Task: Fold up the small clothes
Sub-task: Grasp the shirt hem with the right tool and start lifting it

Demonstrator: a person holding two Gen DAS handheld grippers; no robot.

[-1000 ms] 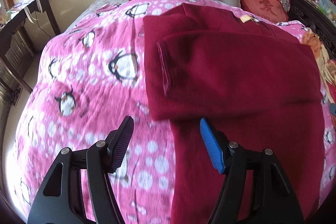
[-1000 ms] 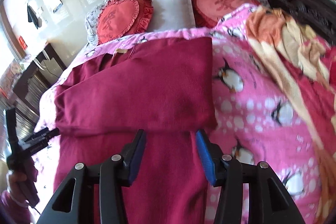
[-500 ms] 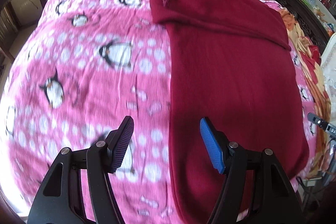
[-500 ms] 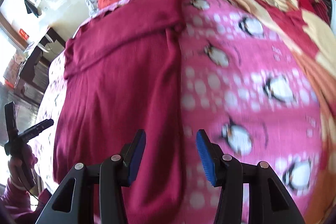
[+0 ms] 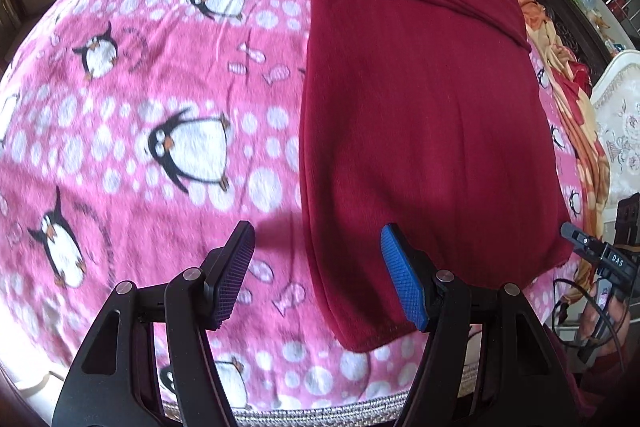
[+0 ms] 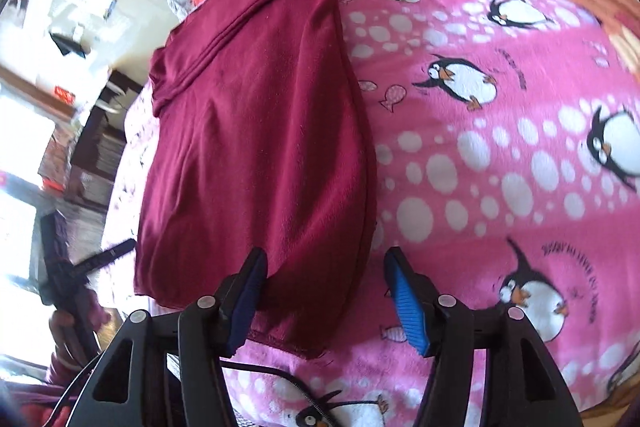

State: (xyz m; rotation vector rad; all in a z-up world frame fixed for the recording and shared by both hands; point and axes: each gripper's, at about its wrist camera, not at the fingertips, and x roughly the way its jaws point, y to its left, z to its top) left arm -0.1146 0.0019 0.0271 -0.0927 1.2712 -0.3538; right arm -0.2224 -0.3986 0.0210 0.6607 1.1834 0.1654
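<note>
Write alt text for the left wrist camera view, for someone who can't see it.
A dark red garment, its far end folded over, lies flat on a pink penguin-print blanket. The open left gripper hovers over its near left corner, holding nothing.

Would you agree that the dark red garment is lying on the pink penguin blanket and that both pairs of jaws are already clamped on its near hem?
Not quite. The dark red garment does lie on the pink penguin blanket, but neither gripper is clamped: the left gripper and right gripper both have their jaws wide apart, each over a near corner of the hem. Each wrist view shows this.
</note>
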